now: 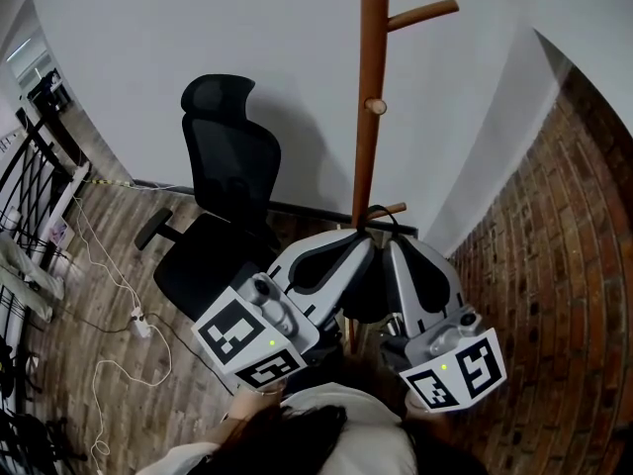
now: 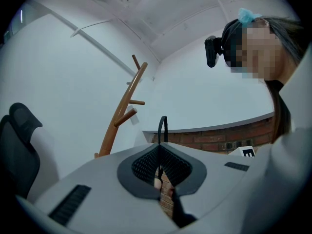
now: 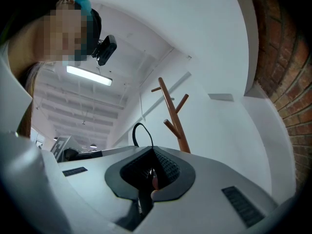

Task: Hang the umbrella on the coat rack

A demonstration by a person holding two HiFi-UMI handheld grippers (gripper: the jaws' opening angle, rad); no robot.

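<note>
The wooden coat rack (image 1: 371,87) stands against the white wall, with a low peg (image 1: 393,209) just above my grippers. My left gripper (image 1: 358,242) and right gripper (image 1: 396,247) meet tip to tip below that peg. Both are shut on the umbrella, whose dark body (image 1: 368,300) hangs between them. Its black strap loop (image 1: 379,216) sticks up beside the peg. In the left gripper view the loop (image 2: 162,128) rises from the shut left gripper (image 2: 160,150), with the rack (image 2: 119,113) beyond it. In the right gripper view the loop (image 3: 141,133) curves above the shut right gripper (image 3: 151,156), near the rack (image 3: 173,118).
A black office chair (image 1: 223,216) stands left of the rack. A brick wall (image 1: 554,265) closes in on the right. White cables and a power strip (image 1: 136,320) lie on the wooden floor at the left, beside a black railing (image 1: 30,171).
</note>
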